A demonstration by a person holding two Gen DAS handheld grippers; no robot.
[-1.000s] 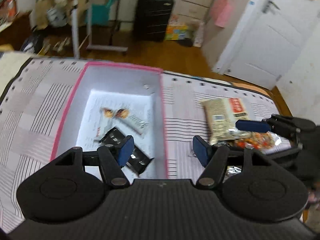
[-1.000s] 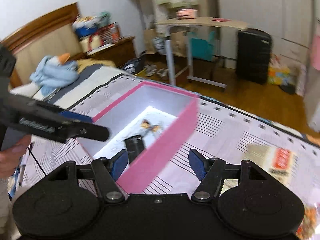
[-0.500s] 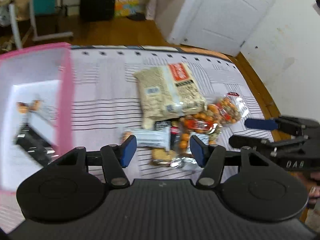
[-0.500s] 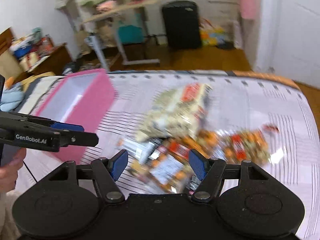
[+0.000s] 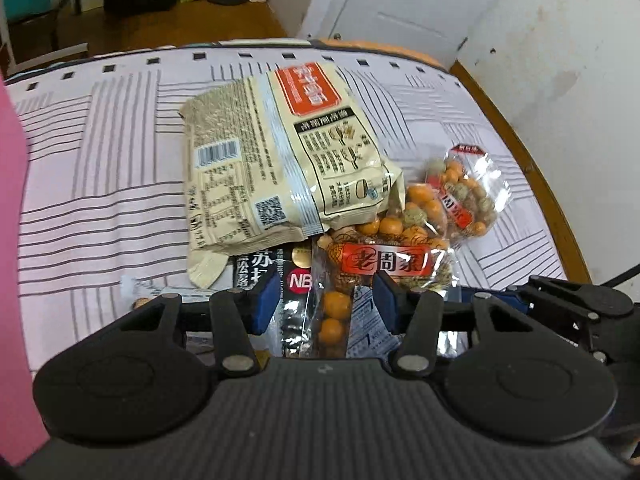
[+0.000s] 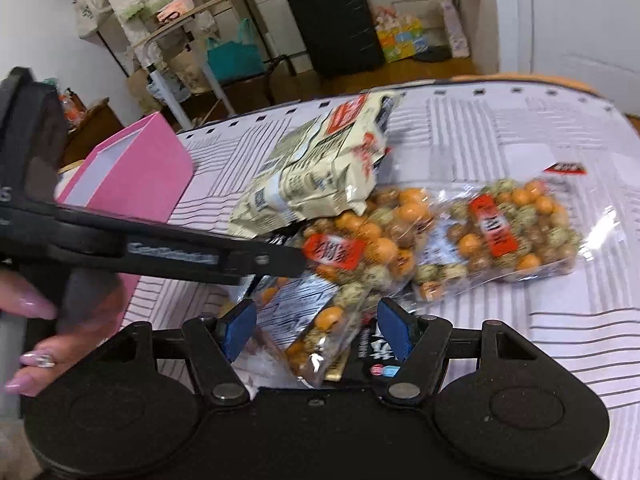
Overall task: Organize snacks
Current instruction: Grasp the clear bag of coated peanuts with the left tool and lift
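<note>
A pile of snacks lies on the striped cloth: a large beige bag (image 5: 276, 160) (image 6: 320, 176), clear bags of orange and green coated nuts (image 5: 384, 256) (image 6: 360, 244) (image 6: 504, 236), and a black packet (image 5: 272, 272) under them. My left gripper (image 5: 324, 300) is open, its jaws on either side of a nut bag and the black packet. My right gripper (image 6: 316, 328) is open over another nut bag (image 6: 320, 336). The left gripper crosses the right wrist view (image 6: 168, 248). The pink box (image 6: 132, 176) stands to the left.
The table's wooden edge (image 5: 520, 148) curves along the right, with a white wall and door behind. A black suitcase (image 6: 336, 24) and a rolling desk (image 6: 188, 40) stand on the floor beyond the table.
Both grippers have swung right from the pink box to the snack pile and come close over it. Both stay open.
</note>
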